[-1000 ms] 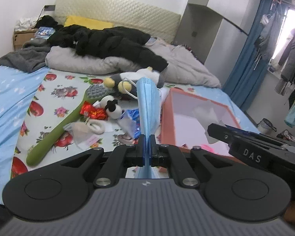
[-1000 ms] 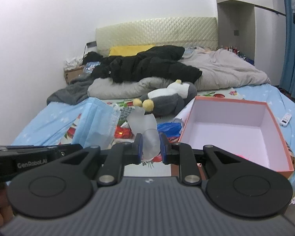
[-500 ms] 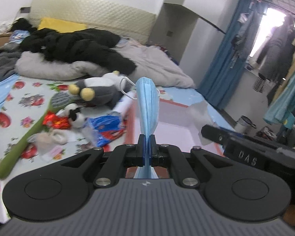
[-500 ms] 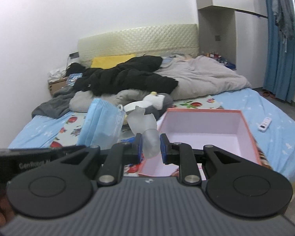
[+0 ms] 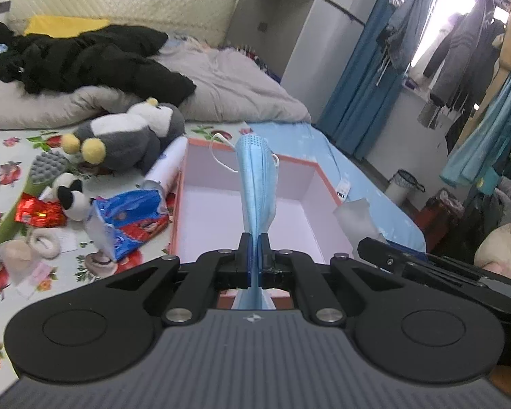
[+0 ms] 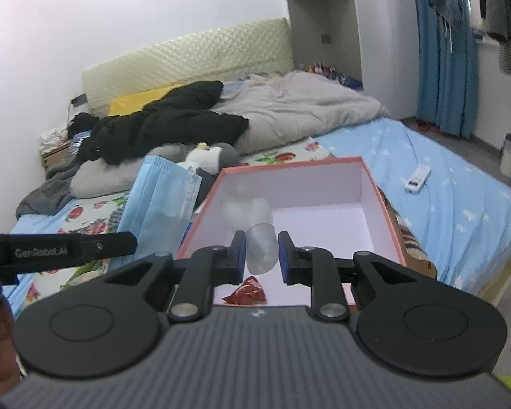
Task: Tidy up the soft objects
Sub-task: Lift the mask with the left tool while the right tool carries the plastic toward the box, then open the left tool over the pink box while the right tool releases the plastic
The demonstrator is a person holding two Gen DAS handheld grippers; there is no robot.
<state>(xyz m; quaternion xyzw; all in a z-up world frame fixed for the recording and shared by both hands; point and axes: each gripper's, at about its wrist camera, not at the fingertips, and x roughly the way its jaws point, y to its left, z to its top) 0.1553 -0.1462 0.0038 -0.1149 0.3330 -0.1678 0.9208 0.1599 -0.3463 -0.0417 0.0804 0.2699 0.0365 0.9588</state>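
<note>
One mask (image 5: 257, 184), one box (image 5: 315, 167), two plush toys (image 5: 126, 136).

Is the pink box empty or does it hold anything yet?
Not empty. The right wrist view shows a red wrapper on the floor of the box, near its front edge; the rest looks bare.

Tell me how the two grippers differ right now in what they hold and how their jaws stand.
The left gripper is clamped shut on the blue face mask, which stands up flat and thin between its jaws. The right gripper has its jaws parted around a translucent soft piece, with gaps showing on both sides, so it seems released or nearly so. Both are poised over the pink box.
</note>
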